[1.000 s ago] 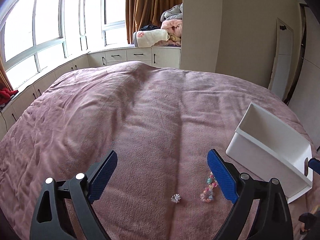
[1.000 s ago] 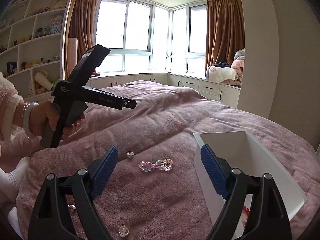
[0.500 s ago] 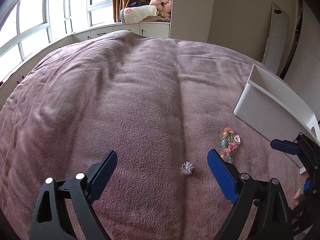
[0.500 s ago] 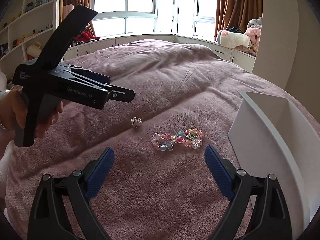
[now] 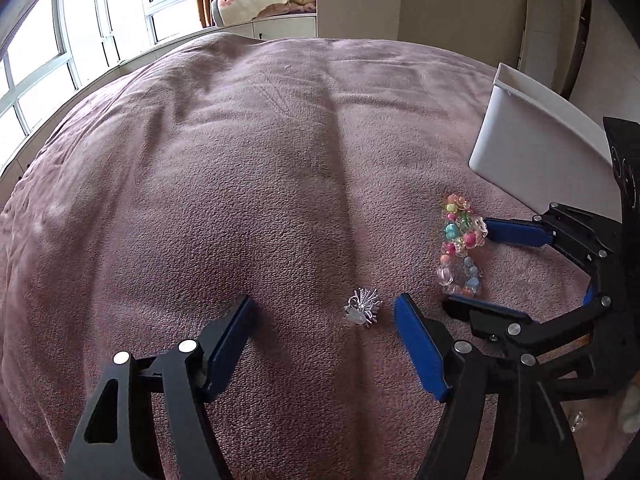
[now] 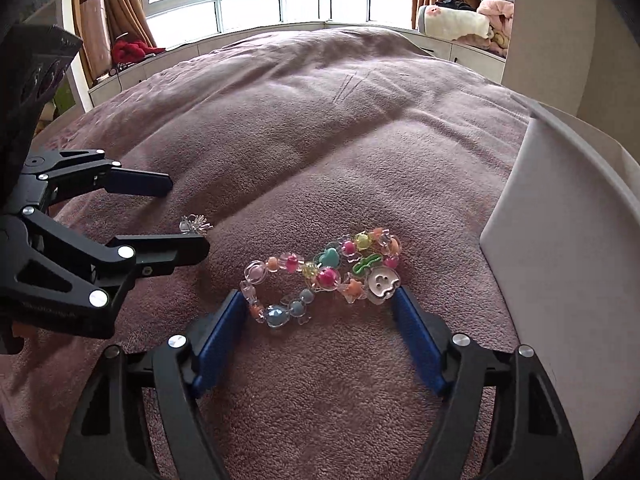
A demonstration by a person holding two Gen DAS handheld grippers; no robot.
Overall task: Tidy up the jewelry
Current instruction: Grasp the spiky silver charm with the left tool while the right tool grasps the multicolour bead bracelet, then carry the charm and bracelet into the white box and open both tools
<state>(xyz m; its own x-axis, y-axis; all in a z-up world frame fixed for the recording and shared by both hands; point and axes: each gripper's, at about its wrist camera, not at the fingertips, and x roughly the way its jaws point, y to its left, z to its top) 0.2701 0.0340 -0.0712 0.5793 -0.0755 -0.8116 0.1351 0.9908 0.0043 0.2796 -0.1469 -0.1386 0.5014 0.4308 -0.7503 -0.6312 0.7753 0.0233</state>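
Note:
A colourful beaded bracelet [image 6: 320, 276] lies twisted on the pink bedspread; it also shows in the left wrist view [image 5: 460, 244]. My right gripper [image 6: 320, 312] is open, low over the bed, with the bracelet just ahead of its blue fingertips. It appears from the side in the left wrist view [image 5: 476, 264]. A small silver spiky brooch [image 5: 362, 306] lies between the tips of my open left gripper [image 5: 324, 316]. In the right wrist view the brooch [image 6: 194, 224] sits between the left gripper's [image 6: 180, 212] fingers.
A white open box [image 6: 560, 264] stands at the right of the bracelet, also in the left wrist view [image 5: 536, 140]. A small clear gem [image 5: 576, 422] lies at the lower right. The bedspread [image 5: 240, 160] stretches ahead towards windows and cabinets.
Both grippers have moved forward and down towards the bed. The left now brackets the brooch; the right has closed in on the bracelet. Both stay open.

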